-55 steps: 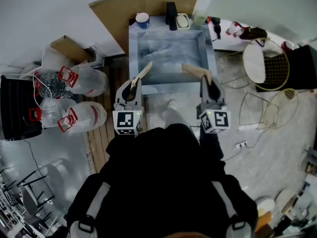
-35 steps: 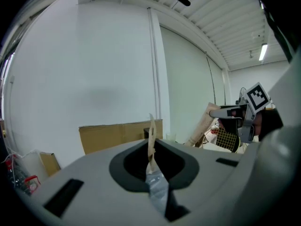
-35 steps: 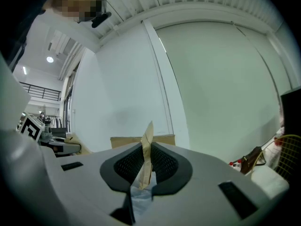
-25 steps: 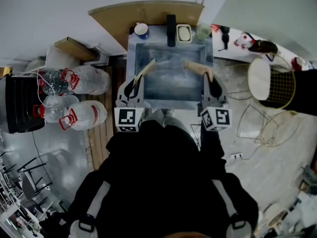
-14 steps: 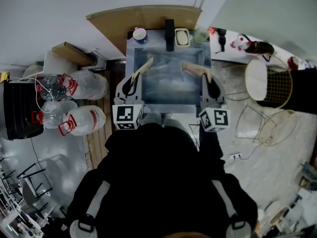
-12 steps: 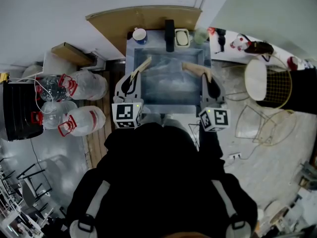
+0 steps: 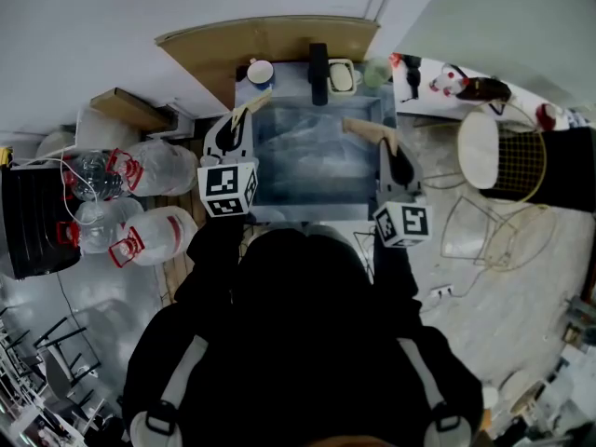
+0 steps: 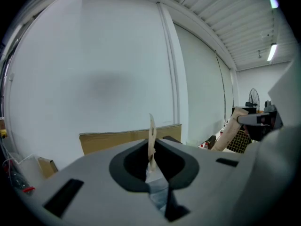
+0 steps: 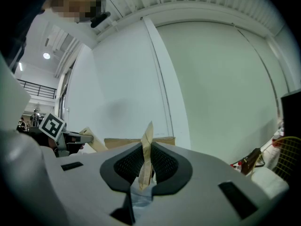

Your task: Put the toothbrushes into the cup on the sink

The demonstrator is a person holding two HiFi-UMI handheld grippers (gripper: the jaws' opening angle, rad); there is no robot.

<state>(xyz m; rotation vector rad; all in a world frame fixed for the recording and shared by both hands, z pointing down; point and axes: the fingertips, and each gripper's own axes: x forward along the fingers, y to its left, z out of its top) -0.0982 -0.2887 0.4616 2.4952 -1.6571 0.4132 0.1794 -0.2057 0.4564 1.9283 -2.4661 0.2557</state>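
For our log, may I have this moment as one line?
left gripper shut on toothbrush near cup; right gripper shut on toothbrush over sink

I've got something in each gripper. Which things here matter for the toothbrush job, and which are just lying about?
For the job:
left gripper, shut on left toothbrush
right gripper, shut on right toothbrush
cup
sink

Lying about:
soap dish
water jugs
cardboard sheet

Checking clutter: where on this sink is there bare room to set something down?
The basin looks bare, between the left gripper and right gripper. The back ledge is crowded: blue cup, faucet, soap dish and green cup in a row.
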